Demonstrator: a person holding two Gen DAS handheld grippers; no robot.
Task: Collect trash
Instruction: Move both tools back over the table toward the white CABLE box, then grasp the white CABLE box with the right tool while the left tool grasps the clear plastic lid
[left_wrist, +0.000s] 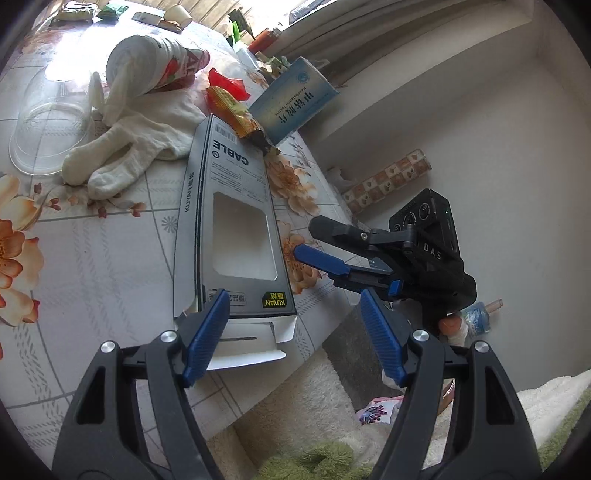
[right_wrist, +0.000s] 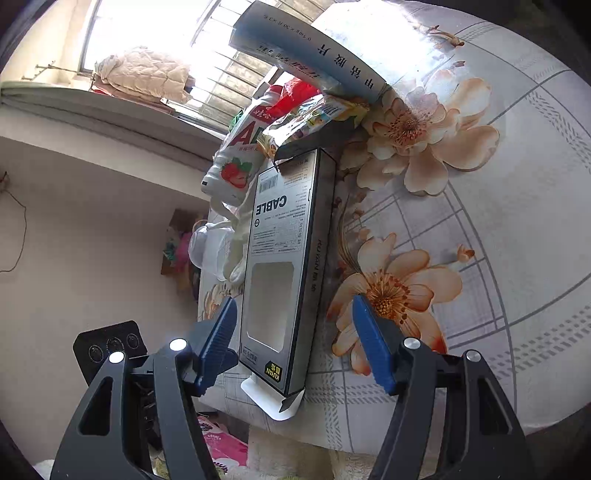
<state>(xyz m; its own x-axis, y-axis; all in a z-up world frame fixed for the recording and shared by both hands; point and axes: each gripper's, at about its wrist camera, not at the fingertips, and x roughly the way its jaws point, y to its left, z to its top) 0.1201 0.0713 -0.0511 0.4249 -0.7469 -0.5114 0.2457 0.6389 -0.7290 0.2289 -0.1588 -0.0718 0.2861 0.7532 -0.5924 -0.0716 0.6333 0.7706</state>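
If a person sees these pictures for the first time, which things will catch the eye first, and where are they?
The long grey cable box lies in the middle of the flowered tablecloth, its open flap over the table edge. Both open grippers, left gripper and right gripper, point at that near end without touching it. Behind the box lie white gloves, a strawberry drink bottle, a snack wrapper and a blue medicine box.

Setting: a lived-in home room. Evidence: the bench (right_wrist: 517, 184) ahead of the right gripper (right_wrist: 291, 343) carries a floral plastic cover. Folded quilts (right_wrist: 144, 75) rest on the sill by a barred window (right_wrist: 221, 85), up and left of that gripper. Towels (left_wrist: 325, 398) lie below the left gripper (left_wrist: 295, 336). Household litter clusters ahead: bottle (left_wrist: 159, 61), gloves (left_wrist: 125, 147), medicine box (left_wrist: 295, 99).
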